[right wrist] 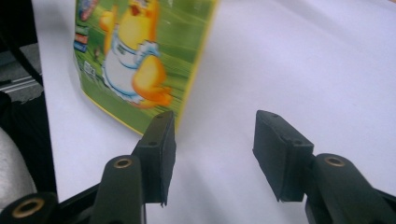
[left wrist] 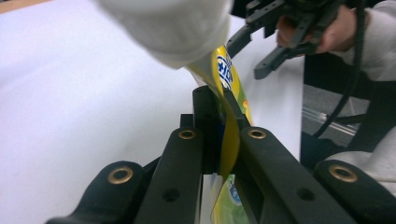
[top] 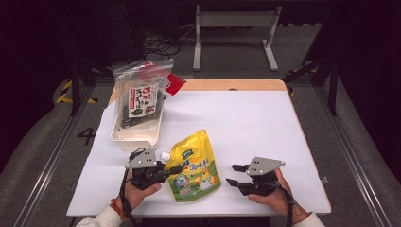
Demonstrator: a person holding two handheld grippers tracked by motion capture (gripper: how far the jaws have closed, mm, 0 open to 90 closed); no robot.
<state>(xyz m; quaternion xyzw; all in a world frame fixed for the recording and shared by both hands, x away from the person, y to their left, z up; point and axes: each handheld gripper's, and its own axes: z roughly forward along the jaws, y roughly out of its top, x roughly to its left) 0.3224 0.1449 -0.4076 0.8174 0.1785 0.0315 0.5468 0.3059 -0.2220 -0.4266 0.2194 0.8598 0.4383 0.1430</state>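
At six o'clock on the white table (top: 246, 118), the left gripper (top: 176, 169) pinches the yellow pouch (top: 195, 165) by its edge. At four o'clock, the right gripper (top: 235, 174) stands half-open, empty. At ten o'clock waits a tray (top: 135, 137) holding bagged snacks (top: 141, 94); moving the pouch seems barely begun.

Spout pouch (top: 195, 165): yellow-green, orange cartoon duck print, white spout. Tray (top: 136, 136): cream. Table cover (top: 246, 127): plain white.

High view overlooks table (top: 246, 113); both gripper views closely share pouch (top: 194, 165).
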